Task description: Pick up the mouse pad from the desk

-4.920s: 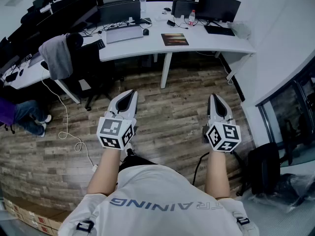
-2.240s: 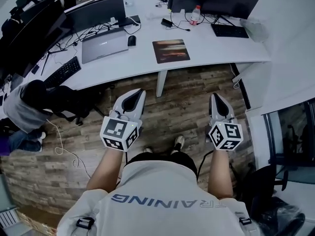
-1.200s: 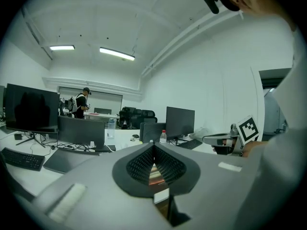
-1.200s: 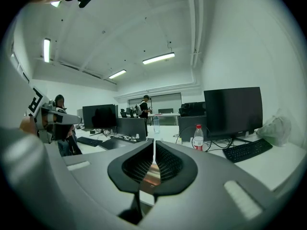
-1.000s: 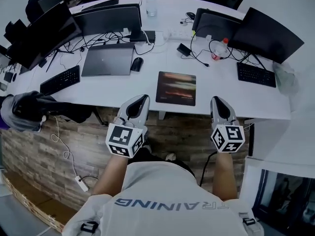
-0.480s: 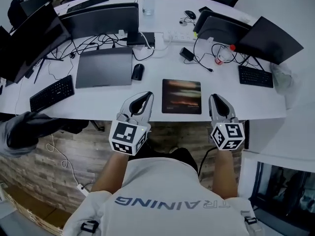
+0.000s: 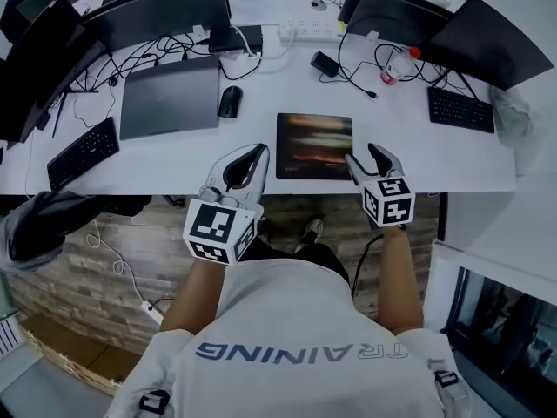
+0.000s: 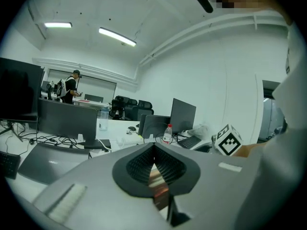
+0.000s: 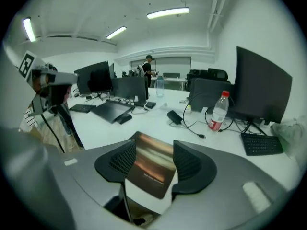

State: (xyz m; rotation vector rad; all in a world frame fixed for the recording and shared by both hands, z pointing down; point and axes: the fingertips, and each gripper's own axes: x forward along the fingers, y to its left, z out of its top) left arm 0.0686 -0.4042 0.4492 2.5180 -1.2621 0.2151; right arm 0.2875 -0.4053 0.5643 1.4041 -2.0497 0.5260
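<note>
The mouse pad (image 7: 314,145), dark with a brown blurred print, lies flat near the front edge of the white desk (image 7: 174,159). My right gripper (image 7: 365,157) hangs over the pad's near right corner, tilted down. Its jaws are opening and nothing is pressed between them. In the right gripper view the pad (image 9: 149,169) shows in the gap of that gripper (image 9: 154,161), below the jaws and apart from them. My left gripper (image 7: 248,159) is shut and empty, just left of the pad over the desk's edge. Its closed jaws (image 8: 154,164) fill the left gripper view.
Behind the pad lie a closed laptop (image 7: 170,97), a black mouse (image 7: 230,101), cables and a charger (image 7: 325,63). A bottle (image 7: 396,62) and a keyboard (image 7: 461,110) sit to the right, another keyboard (image 7: 80,152) to the left. Monitors line the back.
The person has walked up to the desk. The right gripper has dropped toward the pad's near right corner and its jaws have spread. The left gripper has moved forward, still shut.
</note>
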